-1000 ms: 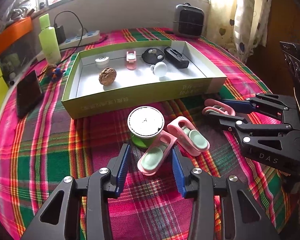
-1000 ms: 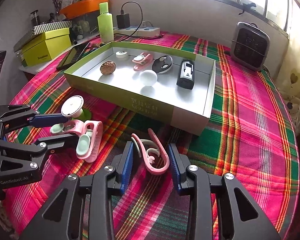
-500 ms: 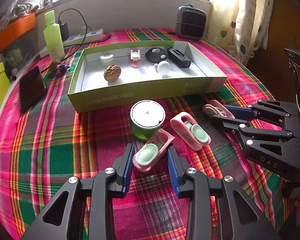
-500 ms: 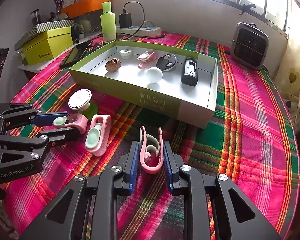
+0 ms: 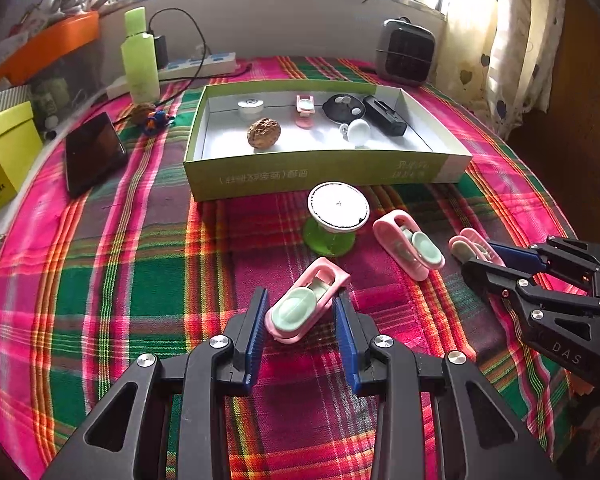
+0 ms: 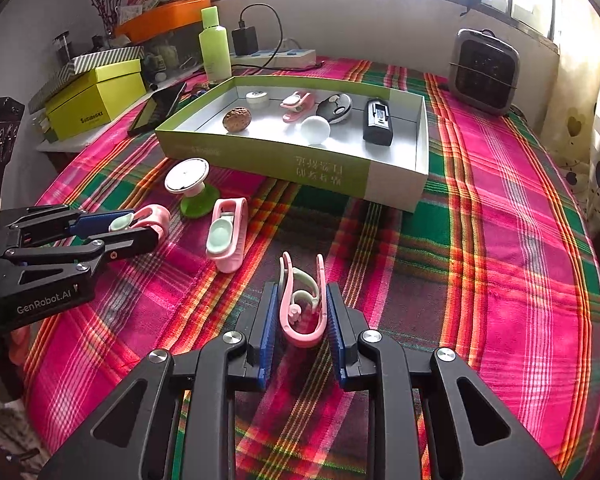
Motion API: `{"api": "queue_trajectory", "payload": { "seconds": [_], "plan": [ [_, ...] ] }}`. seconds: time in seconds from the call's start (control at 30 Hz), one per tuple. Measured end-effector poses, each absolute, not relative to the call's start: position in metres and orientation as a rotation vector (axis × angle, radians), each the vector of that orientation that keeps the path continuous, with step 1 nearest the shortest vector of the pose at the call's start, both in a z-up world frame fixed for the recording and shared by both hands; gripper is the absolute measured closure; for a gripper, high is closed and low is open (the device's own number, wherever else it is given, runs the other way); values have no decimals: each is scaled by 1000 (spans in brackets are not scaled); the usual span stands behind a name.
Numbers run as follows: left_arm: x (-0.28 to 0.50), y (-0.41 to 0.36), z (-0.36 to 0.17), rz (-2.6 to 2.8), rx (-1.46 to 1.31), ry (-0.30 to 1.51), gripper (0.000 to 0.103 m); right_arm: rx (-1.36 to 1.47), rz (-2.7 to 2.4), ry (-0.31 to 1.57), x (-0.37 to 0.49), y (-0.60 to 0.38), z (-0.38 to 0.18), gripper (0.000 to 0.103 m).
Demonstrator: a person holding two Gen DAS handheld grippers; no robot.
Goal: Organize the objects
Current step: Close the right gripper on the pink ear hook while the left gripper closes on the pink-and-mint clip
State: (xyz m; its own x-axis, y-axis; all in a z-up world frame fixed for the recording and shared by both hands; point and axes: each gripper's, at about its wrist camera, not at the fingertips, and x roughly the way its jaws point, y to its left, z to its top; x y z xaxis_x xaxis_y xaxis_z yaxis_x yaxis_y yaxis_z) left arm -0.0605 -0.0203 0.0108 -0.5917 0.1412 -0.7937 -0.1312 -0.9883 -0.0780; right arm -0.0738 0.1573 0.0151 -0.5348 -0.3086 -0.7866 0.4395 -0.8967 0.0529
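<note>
Closed within the last second, left gripper [image 5: 300, 320] on near pink-and-mint plastic clip [image 5: 306, 306], right gripper [image 6: 302, 316] clamped on pink curved clip [image 6: 302, 304]; may slip if lifted askew.

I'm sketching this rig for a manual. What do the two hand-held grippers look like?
Both are matte black plastic with open triangular cut-outs, silver screw heads and ribbed blue finger pads. The left hand-held gripper reads "GenRobot.AI" in white; the right hand-held gripper reads "DAS".

Both wrist views look down close, sharing the tray [image 5: 328, 172].
</note>
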Motion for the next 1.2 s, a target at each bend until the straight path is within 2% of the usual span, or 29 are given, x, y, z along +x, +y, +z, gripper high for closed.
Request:
{"api": "queue_trajectory", "payload": {
  "seconds": [0.2,0.4,0.57,0.67,0.83,1.03,1.2],
  "plan": [
    [-62,-19,10,2680,-1330,-1,72,1200,-2435,223,-74,155,15,79],
    [-63,-14,12,2672,-1327,22,62,1191,-2452,249,-76,151,14,78],
    [-67,-14,11,2677,-1318,12,62,1194,-2458,225,-77,153,14,78],
    [-68,-16,11,2679,-1319,2,65,1196,-2463,219,-77,152,14,78],
    [-69,-19,11,2693,-1322,4,76,1193,-2459,211,-76,151,14,78],
    [-70,-23,10,2701,-1325,-2,84,1190,-2467,192,-74,152,15,78],
    [-69,-26,11,2703,-1326,-14,87,1188,-2468,182,-74,151,16,79]
  ]
}}
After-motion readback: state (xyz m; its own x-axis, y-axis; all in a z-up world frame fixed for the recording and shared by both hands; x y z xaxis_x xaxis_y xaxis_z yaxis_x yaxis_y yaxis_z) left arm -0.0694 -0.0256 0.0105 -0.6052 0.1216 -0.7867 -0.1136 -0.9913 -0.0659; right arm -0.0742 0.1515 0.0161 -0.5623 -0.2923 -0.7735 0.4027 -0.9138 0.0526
